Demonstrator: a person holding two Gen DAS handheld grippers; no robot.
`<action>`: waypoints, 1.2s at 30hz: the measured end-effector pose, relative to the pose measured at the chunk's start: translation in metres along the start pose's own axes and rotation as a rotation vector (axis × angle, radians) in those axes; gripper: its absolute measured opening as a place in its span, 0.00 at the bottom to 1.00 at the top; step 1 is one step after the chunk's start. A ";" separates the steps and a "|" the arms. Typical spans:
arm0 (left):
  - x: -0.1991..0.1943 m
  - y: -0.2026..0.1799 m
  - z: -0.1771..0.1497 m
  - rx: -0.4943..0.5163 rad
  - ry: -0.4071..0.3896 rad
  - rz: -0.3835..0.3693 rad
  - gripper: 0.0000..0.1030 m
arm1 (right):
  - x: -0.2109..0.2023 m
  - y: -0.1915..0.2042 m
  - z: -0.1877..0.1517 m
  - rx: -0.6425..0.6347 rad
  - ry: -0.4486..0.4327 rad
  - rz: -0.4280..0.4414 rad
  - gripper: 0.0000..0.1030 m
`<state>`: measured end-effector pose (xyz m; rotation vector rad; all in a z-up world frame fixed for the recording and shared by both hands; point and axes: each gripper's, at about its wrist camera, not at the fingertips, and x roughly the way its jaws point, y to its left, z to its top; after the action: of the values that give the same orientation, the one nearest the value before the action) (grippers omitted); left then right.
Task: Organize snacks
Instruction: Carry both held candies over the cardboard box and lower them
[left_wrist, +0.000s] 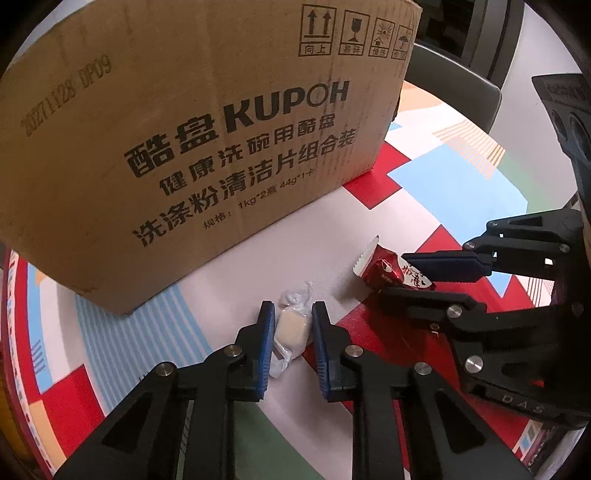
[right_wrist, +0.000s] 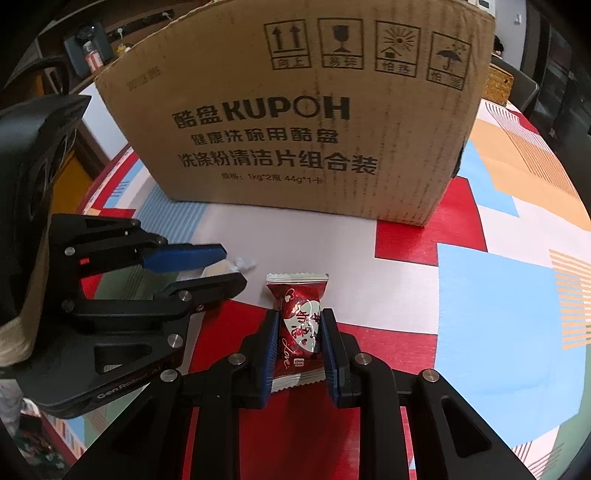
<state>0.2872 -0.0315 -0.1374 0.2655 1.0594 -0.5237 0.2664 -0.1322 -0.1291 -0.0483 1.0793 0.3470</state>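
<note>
My left gripper (left_wrist: 293, 314) is shut on a cream candy in a clear wrapper (left_wrist: 291, 326), which lies on the patterned tablecloth. My right gripper (right_wrist: 299, 325) is shut on a red candy packet with white writing (right_wrist: 301, 325), also low on the cloth. In the left wrist view the right gripper (left_wrist: 402, 273) comes in from the right, closed around the red packet (left_wrist: 384, 271). In the right wrist view the left gripper (right_wrist: 229, 266) reaches in from the left, and only the tip of the clear wrapper (right_wrist: 245, 263) shows past its fingers.
A large brown cardboard box printed KUPOH (left_wrist: 177, 147) stands just behind both candies and also fills the back of the right wrist view (right_wrist: 295, 122). The tablecloth (right_wrist: 480, 295) has red, blue, green and orange patches. A dark chair (left_wrist: 461, 88) stands beyond the table.
</note>
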 end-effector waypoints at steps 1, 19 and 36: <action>0.000 0.000 -0.001 -0.008 -0.002 -0.002 0.20 | -0.001 -0.002 0.000 0.004 -0.002 0.001 0.23; -0.048 -0.003 -0.015 -0.158 -0.118 0.074 0.20 | -0.034 0.001 -0.001 0.000 -0.065 0.014 0.23; -0.123 -0.017 -0.016 -0.196 -0.298 0.105 0.20 | -0.091 0.006 0.001 -0.006 -0.193 0.027 0.23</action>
<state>0.2189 -0.0046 -0.0360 0.0663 0.7951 -0.3486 0.2269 -0.1490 -0.0490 -0.0055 0.8886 0.3721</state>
